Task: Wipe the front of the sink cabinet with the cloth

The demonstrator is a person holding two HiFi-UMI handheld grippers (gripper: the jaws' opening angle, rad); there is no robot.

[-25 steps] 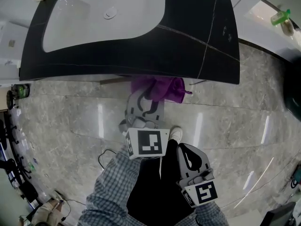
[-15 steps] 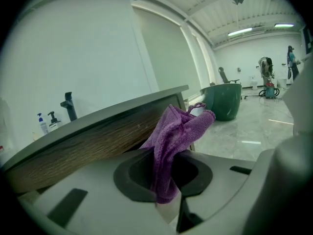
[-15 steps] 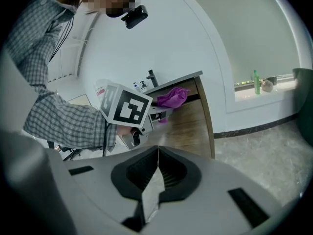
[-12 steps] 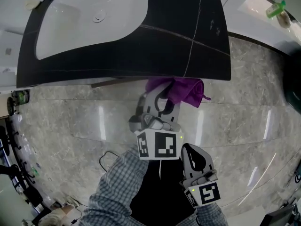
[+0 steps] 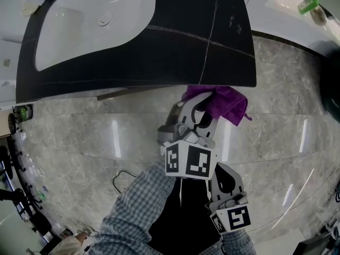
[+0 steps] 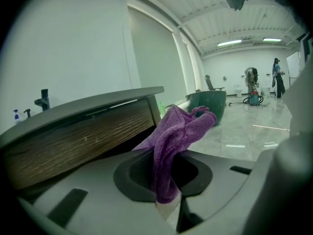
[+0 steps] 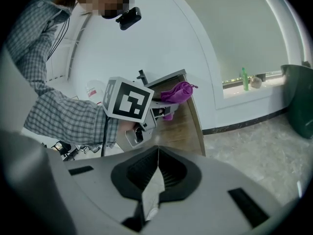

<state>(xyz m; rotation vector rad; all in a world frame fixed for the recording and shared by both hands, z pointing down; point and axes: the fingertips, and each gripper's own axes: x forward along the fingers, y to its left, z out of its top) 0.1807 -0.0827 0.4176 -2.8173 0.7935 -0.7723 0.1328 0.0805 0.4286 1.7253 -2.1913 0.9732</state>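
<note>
Where its two jaws press together, the left hand-held gripper [image 6: 166, 196] [image 5: 200, 109] pinches a crumpled purple microfibre cloth [image 6: 172, 133] [image 5: 225, 101], and most of the cloth bunches up beyond the jaw tips. Just ahead and to the left of the tips is the brown wood-grain front of the sink cabinet [image 6: 73, 142]; whether the cloth touches it is not clear. Above this front lies the black stone surface [image 5: 170, 54] with a white oval basin [image 5: 85, 33]. Behind the left one, the right hand-held gripper [image 7: 154, 179] [image 5: 219, 171] has its jaws fully closed on nothing, well apart from the cabinet, over the glossy grey marble floor [image 5: 90, 137].
</note>
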